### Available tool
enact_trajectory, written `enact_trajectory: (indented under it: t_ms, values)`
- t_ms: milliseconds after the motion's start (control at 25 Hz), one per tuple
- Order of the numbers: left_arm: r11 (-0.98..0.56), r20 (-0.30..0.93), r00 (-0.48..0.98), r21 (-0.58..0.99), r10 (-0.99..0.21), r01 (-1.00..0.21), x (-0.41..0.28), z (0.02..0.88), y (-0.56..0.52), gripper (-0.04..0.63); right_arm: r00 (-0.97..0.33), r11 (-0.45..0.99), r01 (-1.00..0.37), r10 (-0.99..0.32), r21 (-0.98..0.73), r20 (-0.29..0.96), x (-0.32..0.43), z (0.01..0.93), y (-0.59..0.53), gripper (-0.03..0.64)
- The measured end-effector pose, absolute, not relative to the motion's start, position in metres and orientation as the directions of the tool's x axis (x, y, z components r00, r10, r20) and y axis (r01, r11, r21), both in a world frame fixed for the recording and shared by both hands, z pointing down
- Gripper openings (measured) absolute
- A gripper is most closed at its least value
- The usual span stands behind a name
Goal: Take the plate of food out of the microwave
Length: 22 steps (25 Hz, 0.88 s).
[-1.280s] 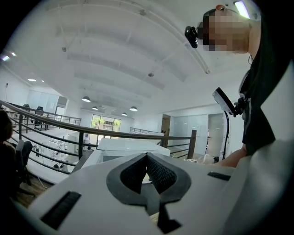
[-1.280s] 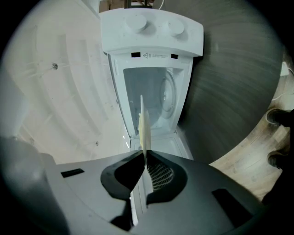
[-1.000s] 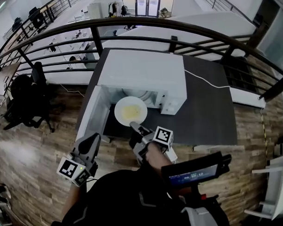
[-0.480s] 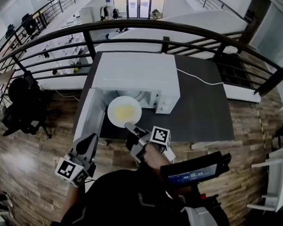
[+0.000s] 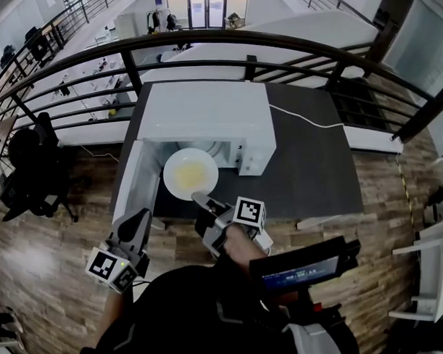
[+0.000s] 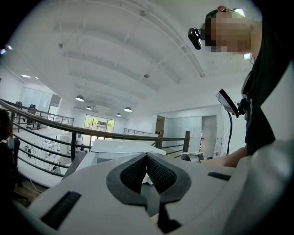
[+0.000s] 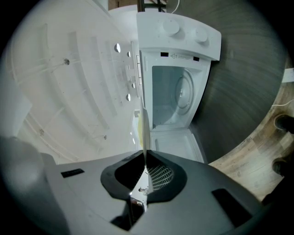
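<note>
The plate (image 5: pixel 190 174) is pinched at 1 edge by the right gripper (image 5: pixel 201 198), at the microwave's (image 5: pixel 205 111) mouth. The left gripper (image 5: pixel 139 219) is closed, empty. Food may be spilled if the plate is tilted.

I get bright, even light here: daylight through the glazed doors (image 5: pixel 201 6) at the far end and round ceiling lamps (image 6: pixel 80 98) overhead, with only soft shadows. My head view bows the railing (image 5: pixel 224 38) hard toward its edges, and both gripper views fade to black corners
</note>
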<state>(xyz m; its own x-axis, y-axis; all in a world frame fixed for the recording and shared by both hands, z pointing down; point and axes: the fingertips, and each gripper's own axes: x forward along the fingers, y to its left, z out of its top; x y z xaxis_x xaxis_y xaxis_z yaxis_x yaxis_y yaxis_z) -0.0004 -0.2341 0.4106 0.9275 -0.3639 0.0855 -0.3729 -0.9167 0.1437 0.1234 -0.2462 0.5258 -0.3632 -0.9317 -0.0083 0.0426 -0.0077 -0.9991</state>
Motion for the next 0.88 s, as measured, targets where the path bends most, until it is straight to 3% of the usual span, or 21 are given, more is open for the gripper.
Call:
enact_trajectory:
  t_ms: [880]
  values:
    - [-0.918,0.093,0.931,0.162,-0.352,-0.363,0.0043,0.4142,-0.2363,0.005,-0.353,-0.019,0.024,-0.936,-1.000,0.009,0.1295,0.5292,-0.2456,0.014]
